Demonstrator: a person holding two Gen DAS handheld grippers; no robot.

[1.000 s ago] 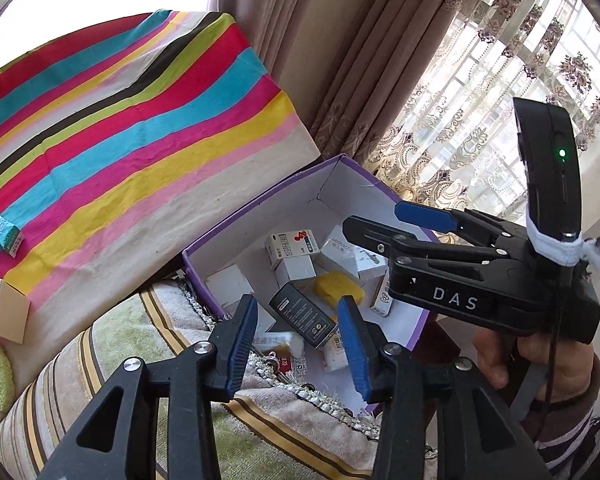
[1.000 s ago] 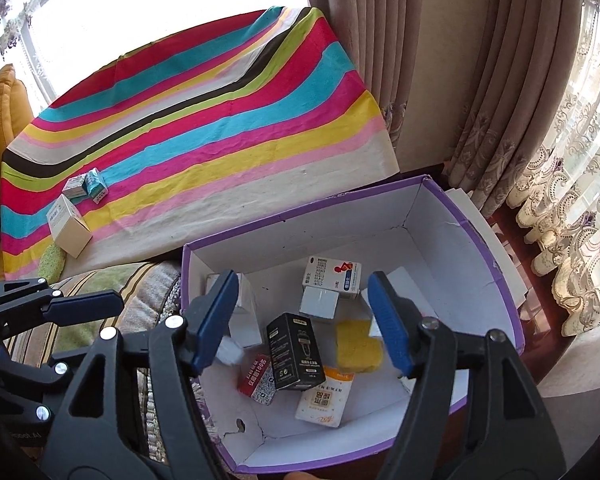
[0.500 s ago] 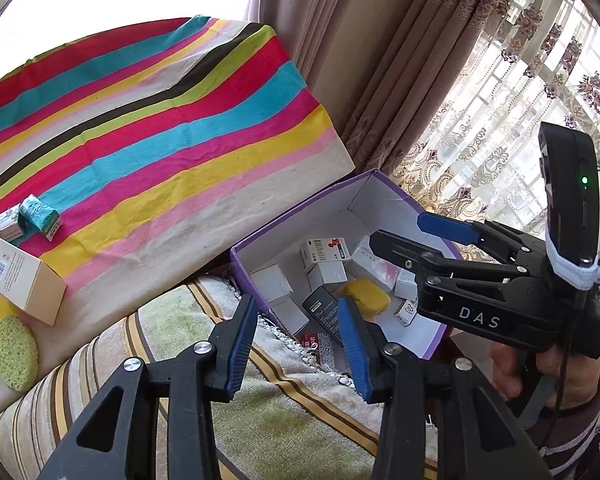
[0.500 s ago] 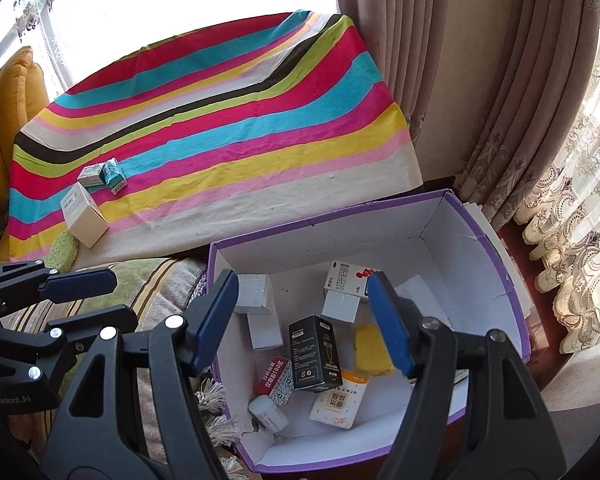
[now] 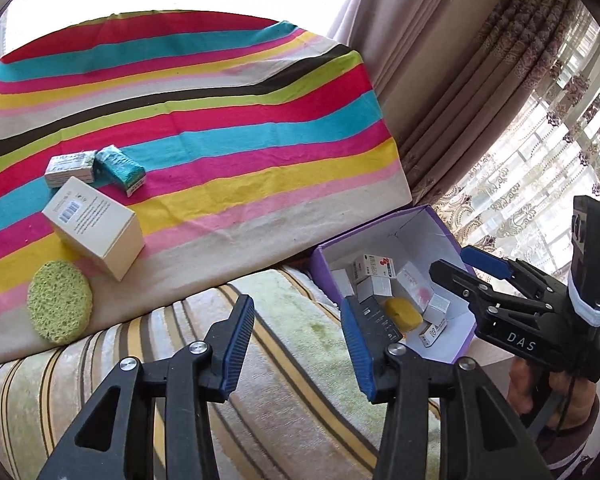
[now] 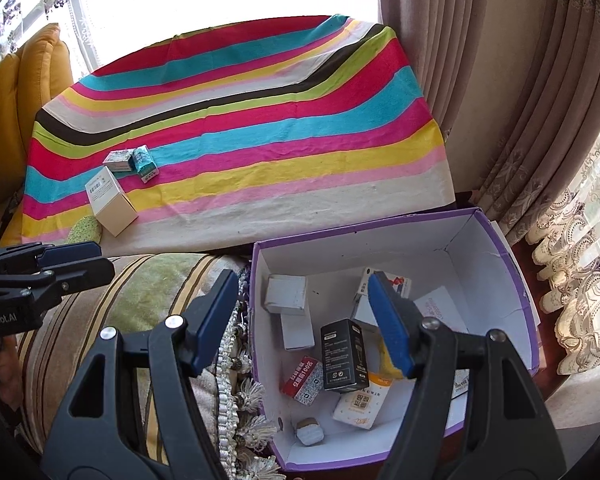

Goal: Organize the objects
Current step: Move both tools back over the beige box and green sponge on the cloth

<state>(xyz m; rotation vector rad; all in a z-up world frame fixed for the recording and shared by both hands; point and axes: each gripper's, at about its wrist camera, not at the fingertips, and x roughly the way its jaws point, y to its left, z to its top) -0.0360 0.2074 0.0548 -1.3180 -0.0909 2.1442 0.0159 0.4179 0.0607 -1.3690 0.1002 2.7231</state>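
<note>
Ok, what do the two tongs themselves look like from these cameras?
Both are black plastic frames with silver rivets and ribbed blue pads. The right tongs carry white "DAS" lettering, a black camera block with a green light, white tape and a thin black cable. The left tongs show part of a white name ending in "Robot.AI".

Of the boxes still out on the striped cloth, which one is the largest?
The cream box with the barcode on top, beside the green sponge. The small white box and the teal box behind it are far smaller.
</note>
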